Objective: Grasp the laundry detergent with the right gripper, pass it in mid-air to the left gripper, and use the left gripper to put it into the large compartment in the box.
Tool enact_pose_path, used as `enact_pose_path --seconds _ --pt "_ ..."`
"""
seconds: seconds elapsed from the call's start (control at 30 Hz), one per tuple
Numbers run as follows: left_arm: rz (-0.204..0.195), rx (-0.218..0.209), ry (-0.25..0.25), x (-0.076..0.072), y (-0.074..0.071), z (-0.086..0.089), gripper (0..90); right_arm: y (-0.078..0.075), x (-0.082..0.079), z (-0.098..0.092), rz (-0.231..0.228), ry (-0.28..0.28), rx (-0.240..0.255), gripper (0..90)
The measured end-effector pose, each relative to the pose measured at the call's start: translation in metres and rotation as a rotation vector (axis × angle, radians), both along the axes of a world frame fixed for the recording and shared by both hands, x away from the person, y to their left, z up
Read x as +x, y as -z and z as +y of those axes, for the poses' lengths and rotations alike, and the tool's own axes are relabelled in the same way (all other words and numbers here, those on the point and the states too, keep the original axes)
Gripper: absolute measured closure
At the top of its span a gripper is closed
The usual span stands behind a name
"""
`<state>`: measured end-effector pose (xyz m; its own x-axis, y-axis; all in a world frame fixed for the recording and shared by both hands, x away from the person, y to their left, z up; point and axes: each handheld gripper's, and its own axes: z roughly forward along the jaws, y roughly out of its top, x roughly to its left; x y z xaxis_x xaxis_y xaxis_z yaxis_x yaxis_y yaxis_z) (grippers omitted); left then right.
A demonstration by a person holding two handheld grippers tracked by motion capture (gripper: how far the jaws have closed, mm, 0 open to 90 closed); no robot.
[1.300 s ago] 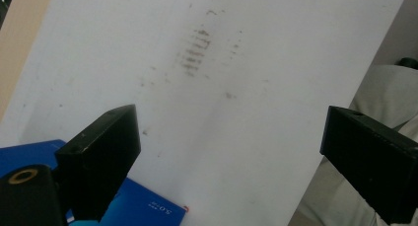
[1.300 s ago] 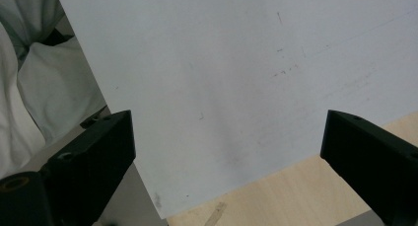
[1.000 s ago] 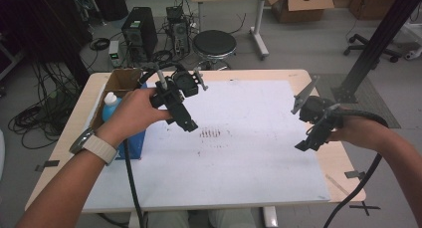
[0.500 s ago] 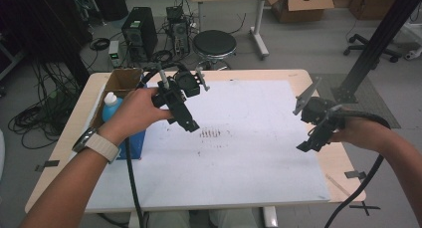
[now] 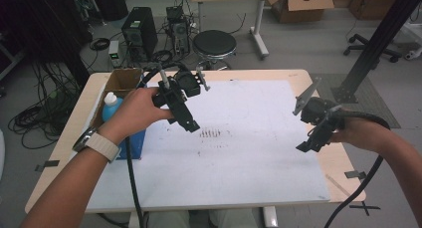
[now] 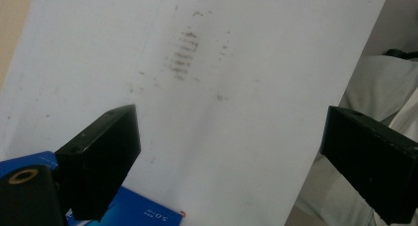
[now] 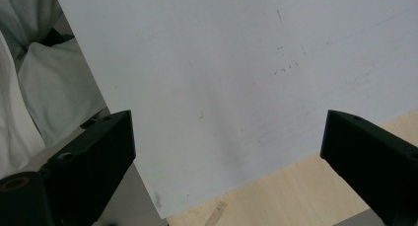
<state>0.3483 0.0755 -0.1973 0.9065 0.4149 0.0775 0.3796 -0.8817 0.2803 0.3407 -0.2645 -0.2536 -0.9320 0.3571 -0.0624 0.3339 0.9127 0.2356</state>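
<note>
Our left gripper [image 5: 185, 104] has its jaws spread wide with nothing between them, and in the left gripper view the gap frames the white sheet [image 6: 236, 88], with the patch of dark smudges [image 6: 183, 56] lying beyond the jaw tips, slightly toward the left jaw. We read that as lining up on the marks, probably the spot this work is about. Just under the left jaw sits the corner of a blue box [image 6: 143, 211], and in the high view the blue-capped bottle [image 5: 111, 106] stands beside it in the cardboard box [image 5: 122, 81], behind our left hand [image 5: 137, 111], within easy reach if we need cleaner. Our right gripper [image 5: 312, 133] also gapes wide and holds nothing; between its jaws we see the sheet's near corner and, below the right jaw, bare table [image 7: 276, 201], so it hangs off to the side, well apart from the smudges, seemingly waiting. As for pose, our left forearm comes in diagonally with the gripper tilted down over the sheet, while our right wrist is cocked inward, jaws pointing down at the sheet's edge.
</note>
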Motion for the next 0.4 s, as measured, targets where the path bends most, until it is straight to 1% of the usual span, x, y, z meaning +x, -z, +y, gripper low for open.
enact_pose_path --seconds 0.4 --pt "0.007 -0.001 0.006 0.0003 0.0003 -0.0009 8.8 0.0014 0.0000 -0.0013 -0.002 0.003 0.003 6.3"
